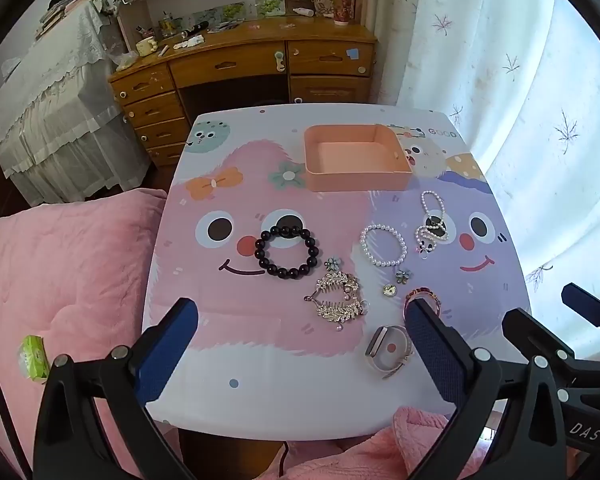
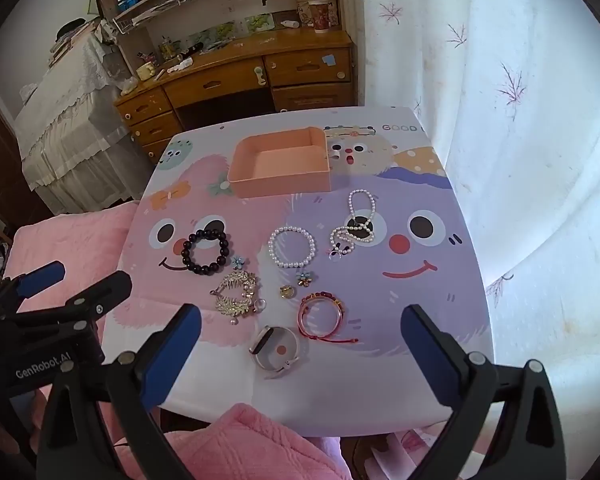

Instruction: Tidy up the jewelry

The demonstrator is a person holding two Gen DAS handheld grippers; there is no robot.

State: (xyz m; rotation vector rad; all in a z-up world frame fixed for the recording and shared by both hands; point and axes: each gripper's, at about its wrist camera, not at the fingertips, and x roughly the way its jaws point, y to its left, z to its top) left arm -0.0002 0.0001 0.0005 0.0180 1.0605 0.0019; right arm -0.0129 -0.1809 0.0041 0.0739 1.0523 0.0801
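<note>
Jaws: both pairs stand wide apart and hold nothing; the left gripper (image 1: 300, 334) and the right gripper (image 2: 300, 340) hang above the near edge of the table (image 2: 400, 392), tilted down toward it.
Box: a peach box (image 2: 284, 184) with an open top and nothing inside sits near the far edge of the table, about midway along it.
Black bracelet: a ring of dark beads (image 1: 288, 252) lies flat toward the left side, between the box and the near edge.
Pearl bracelet: a ring of white beads (image 2: 292, 247) lies at the middle of the table, to the right of the black bracelet and apart from it.
Pearl strand: a looped string of pearls (image 2: 354, 224) lies just right of the pearl bracelet, nearer the box.
Hair comb: a gold leaf-shaped comb (image 1: 338, 298) lies just nearer than the black bracelet.
Small pieces: two flower charms (image 2: 237, 262) (image 2: 304, 279) and a small gold ring (image 2: 287, 291) lie between the bracelets and the near edge.
Red bracelet: a red-and-pink loop with a cord tail (image 2: 322, 316) lies right of the comb.
Watch: a watch with its strap curled (image 2: 276, 350) lies closest to the near edge.
Surroundings: a pink blanket (image 1: 60, 272) lies left of the table, a wooden desk (image 1: 244, 64) stands beyond the far edge, and a white curtain (image 2: 520, 120) hangs to the right.
</note>
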